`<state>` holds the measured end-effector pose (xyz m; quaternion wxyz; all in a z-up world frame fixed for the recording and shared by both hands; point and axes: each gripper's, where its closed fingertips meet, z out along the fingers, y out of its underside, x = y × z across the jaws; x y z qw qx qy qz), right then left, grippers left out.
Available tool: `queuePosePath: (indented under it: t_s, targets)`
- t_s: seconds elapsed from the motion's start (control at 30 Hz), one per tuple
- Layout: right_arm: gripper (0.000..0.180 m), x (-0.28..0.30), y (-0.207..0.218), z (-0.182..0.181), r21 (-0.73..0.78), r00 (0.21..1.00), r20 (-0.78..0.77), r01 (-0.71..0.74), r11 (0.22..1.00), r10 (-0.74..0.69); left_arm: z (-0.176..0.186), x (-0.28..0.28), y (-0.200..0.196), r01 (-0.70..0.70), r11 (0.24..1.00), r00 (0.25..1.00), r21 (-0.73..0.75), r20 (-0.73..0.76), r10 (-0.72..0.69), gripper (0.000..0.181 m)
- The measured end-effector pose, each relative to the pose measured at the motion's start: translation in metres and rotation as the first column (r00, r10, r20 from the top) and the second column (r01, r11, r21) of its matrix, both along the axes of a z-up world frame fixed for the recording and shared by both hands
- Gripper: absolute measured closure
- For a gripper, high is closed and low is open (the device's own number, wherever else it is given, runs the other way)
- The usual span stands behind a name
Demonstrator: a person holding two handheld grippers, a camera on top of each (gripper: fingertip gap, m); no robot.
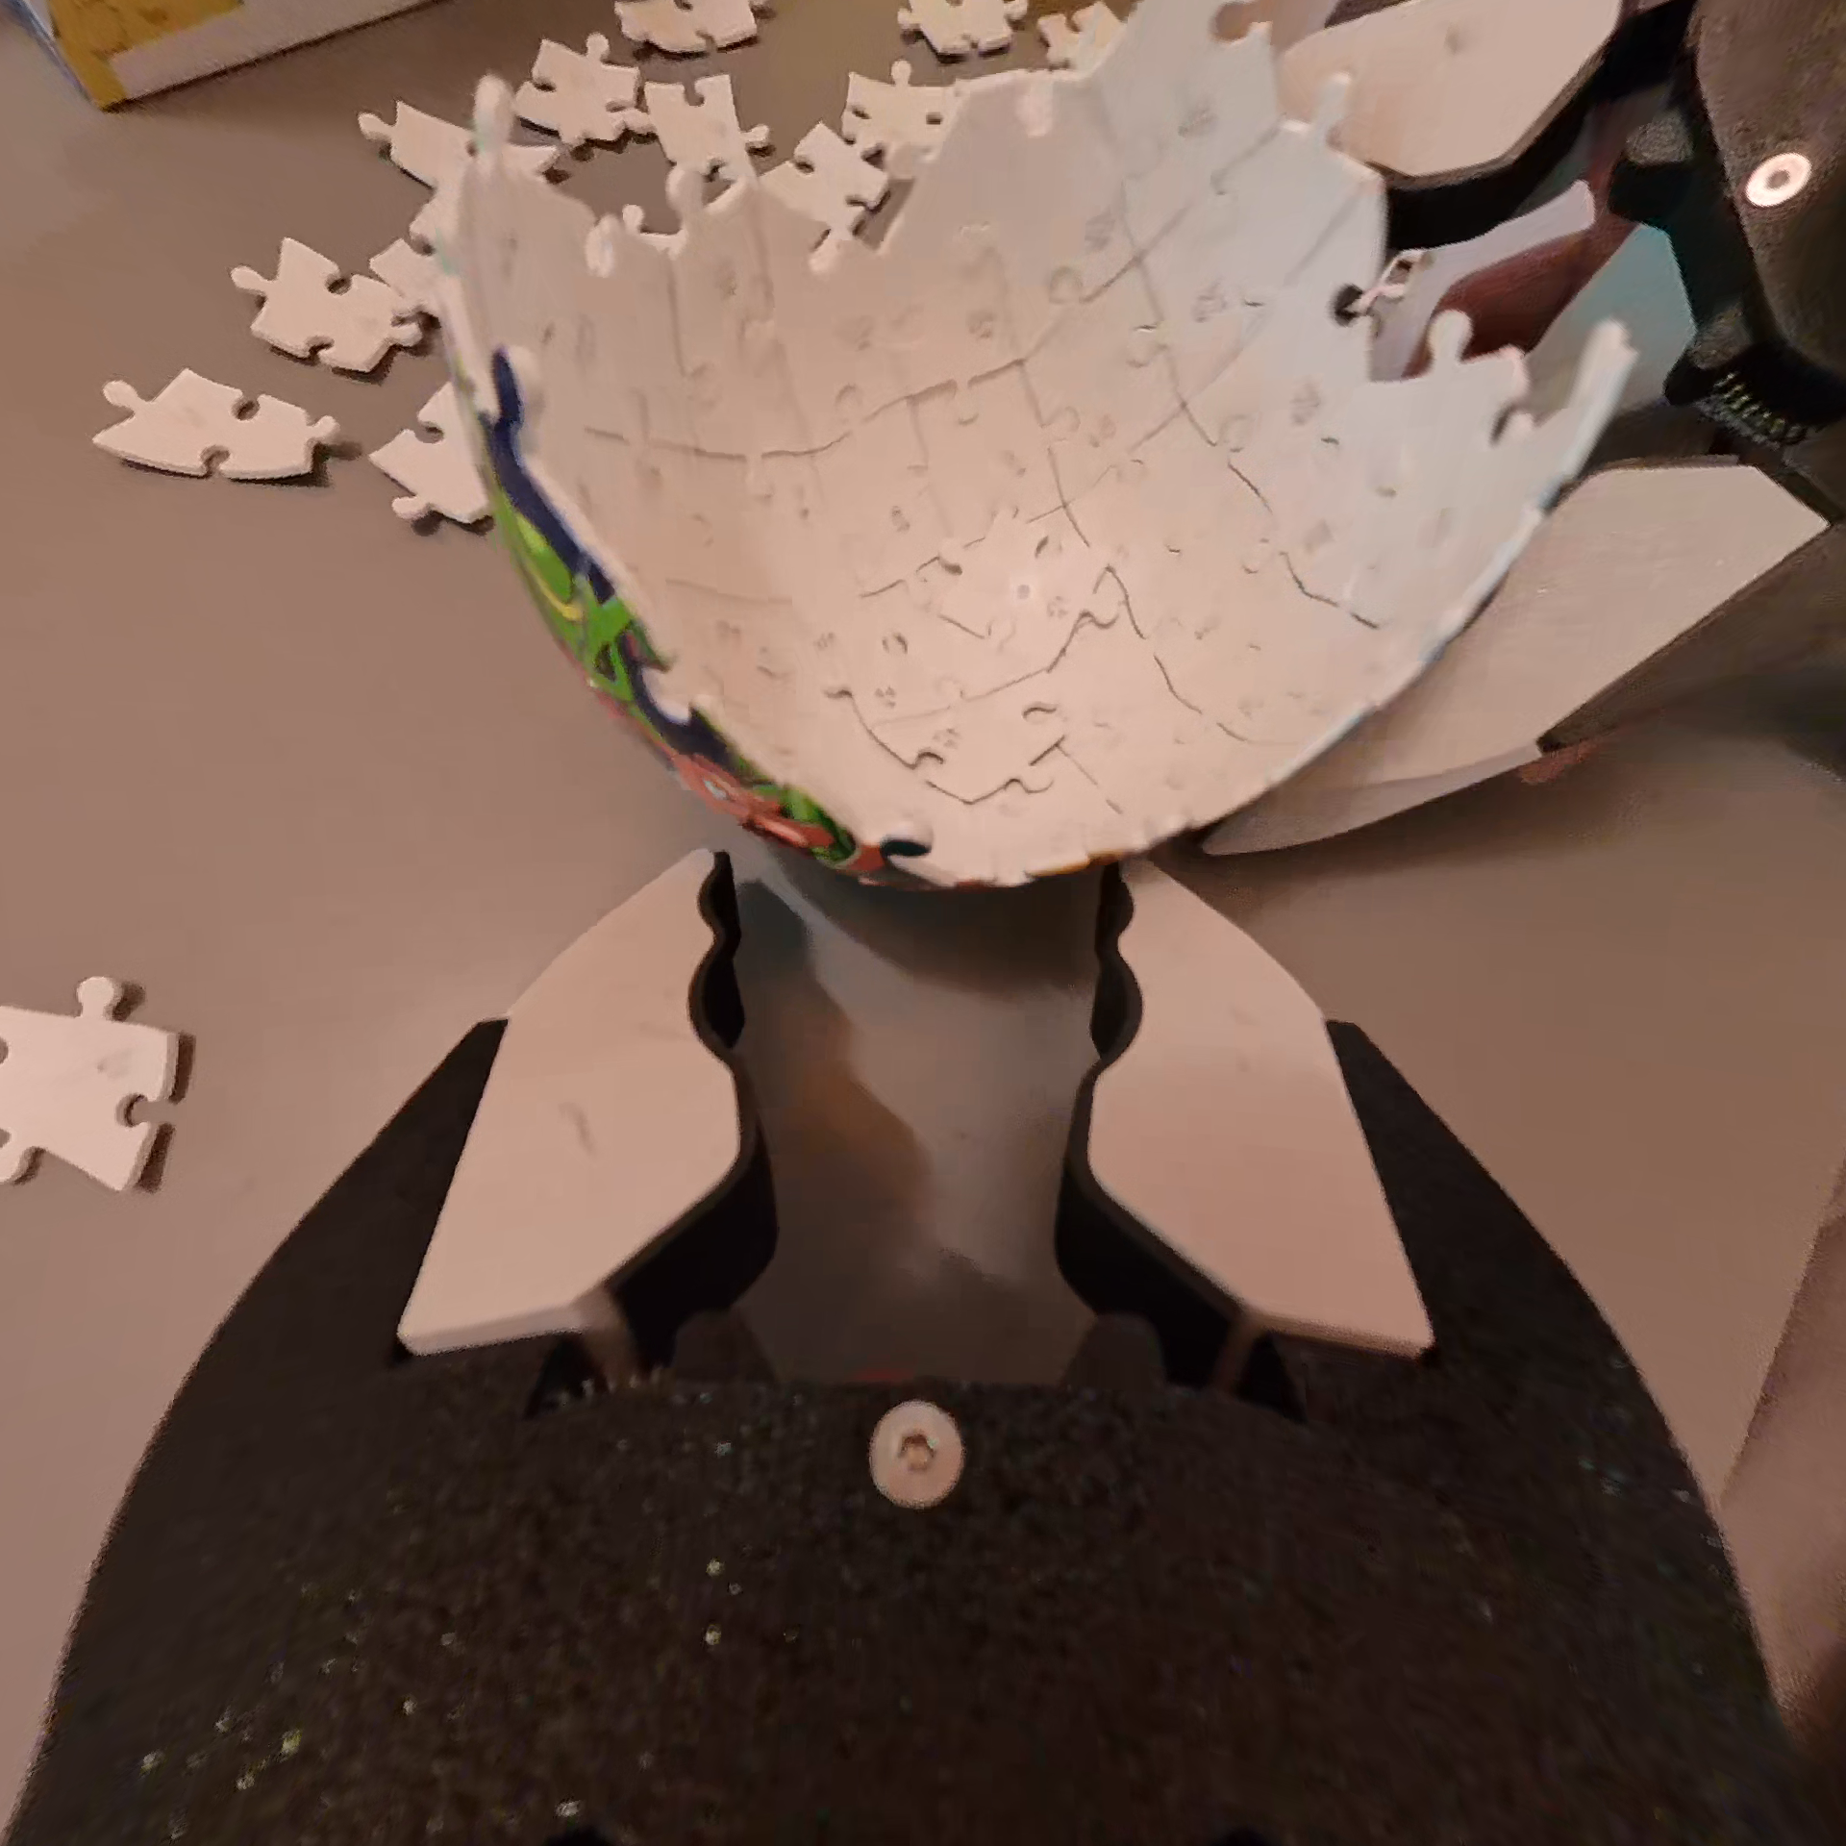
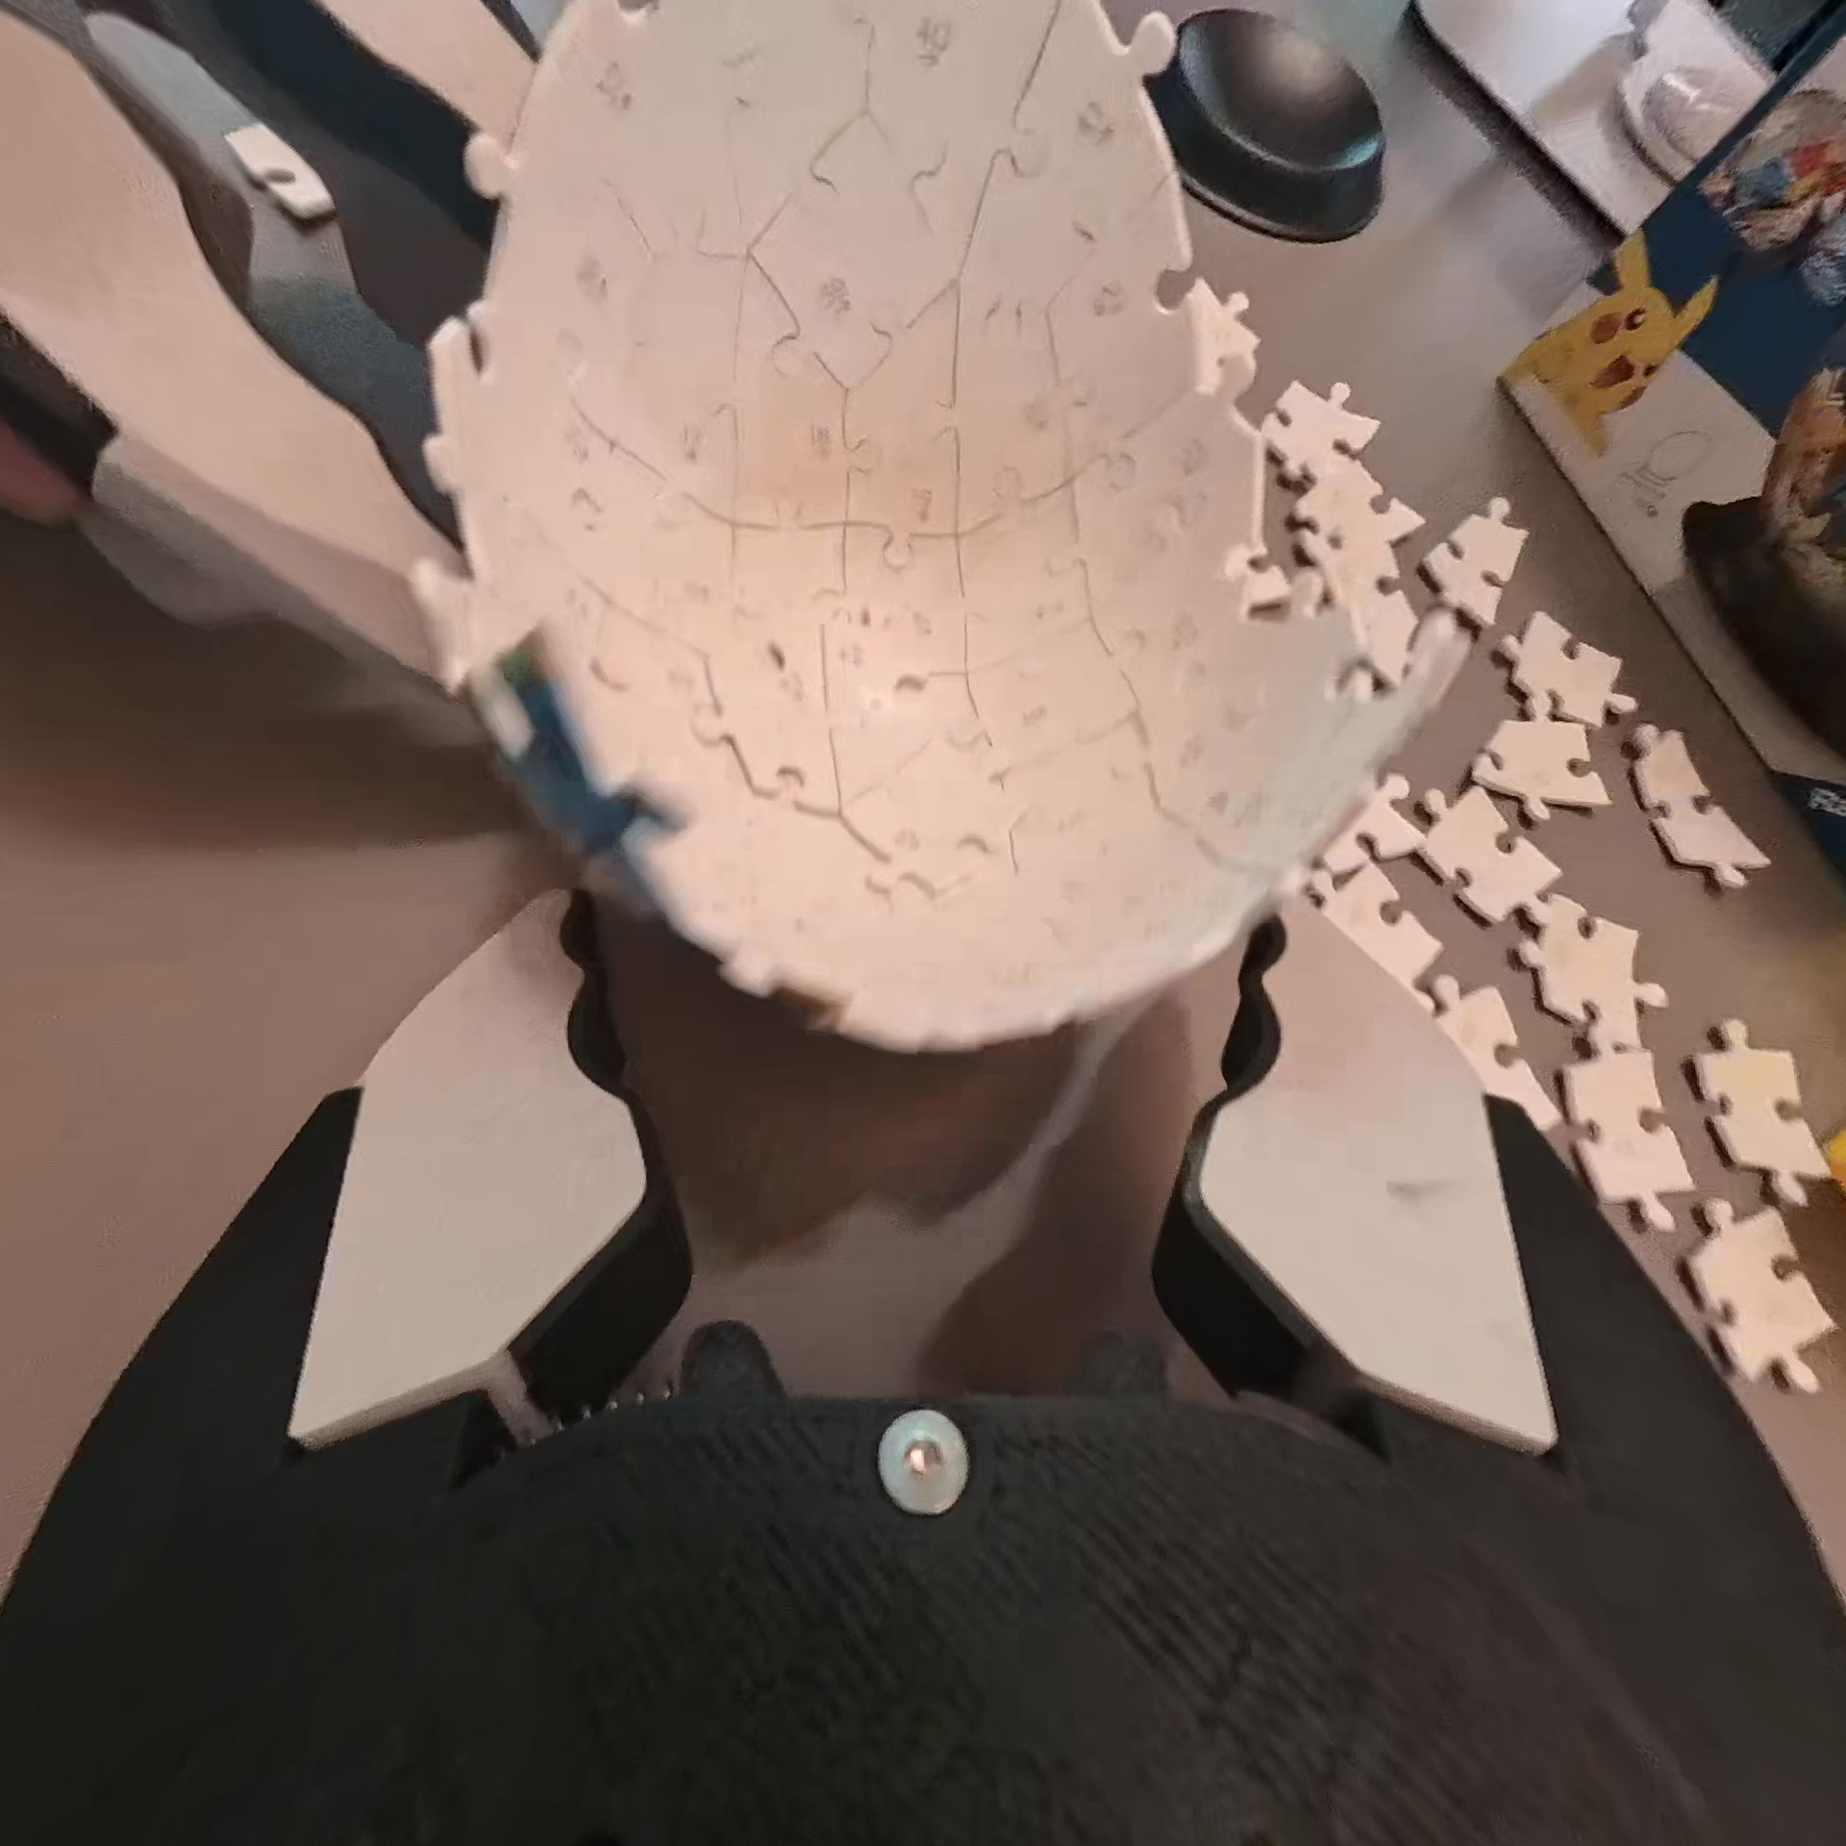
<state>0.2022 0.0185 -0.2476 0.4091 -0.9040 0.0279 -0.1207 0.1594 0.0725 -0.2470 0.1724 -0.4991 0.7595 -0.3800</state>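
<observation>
The puzzle shell (image 1: 999, 499), a half-built ball of interlocked pieces, white inside and printed in green, blue and red outside, is sitting tilted on the grey surface (image 1: 250, 749) with its open, jagged rim facing both cameras. The left gripper (image 1: 914, 879) is hovering just in front of the shell's lower edge, its jaws parted to a moderate gap with only bare surface showing between them, so it is holding nothing. The right gripper (image 2: 919, 929) is standing spread wide, with the shell's rounded sides lying right at its two fingertips; in the left wrist view one of its fingers is lying against the shell's outer wall and the other is showing behind the rim, but I cannot tell whether they are pressing or merely flanking it. The wall looks thin and likely to flex or pop apart under a firm squeeze. Loose pieces (image 2: 1498, 849) are lying face down beside the shell, near a printed box (image 2: 1648, 330).
</observation>
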Motion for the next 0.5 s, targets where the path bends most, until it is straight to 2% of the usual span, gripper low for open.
queuePosePath:
  t_s: [0.1,0.2,0.3,0.4,0.5]
  targets:
    - [0.059,0.001,0.014,0.003,0.018,0.999,0.039,-0.033,0.999,0.032,-0.001,-0.001,-0.003,0.024,0.999,1.0,0.021,0.002,-0.024,0.117]
    - [0.059,0.005,0.024,0.012,0.063,0.989,0.132,-0.081,0.995,0.072,-0.008,-0.003,-0.001,0.044,0.994,0.999,0.103,-0.009,-0.044,0.116]
    - [0.061,0.005,0.023,0.014,0.046,0.977,0.17,-0.138,0.989,0.128,-0.01,-0.006,-0.002,0.068,0.987,0.998,0.146,-0.017,-0.066,0.119]
    - [0.062,-0.002,0.016,0.018,0.042,0.968,0.139,-0.216,0.976,0.208,-0.012,-0.015,-0.013,0.146,0.98,0.989,0.137,-0.042,-0.141,0.121]
    - [0.063,-0.013,0.001,0.028,0.077,0.954,0.038,-0.3,0.951,0.297,-0.01,-0.028,-0.027,0.228,0.968,0.973,0.109,-0.046,-0.224,0.123]
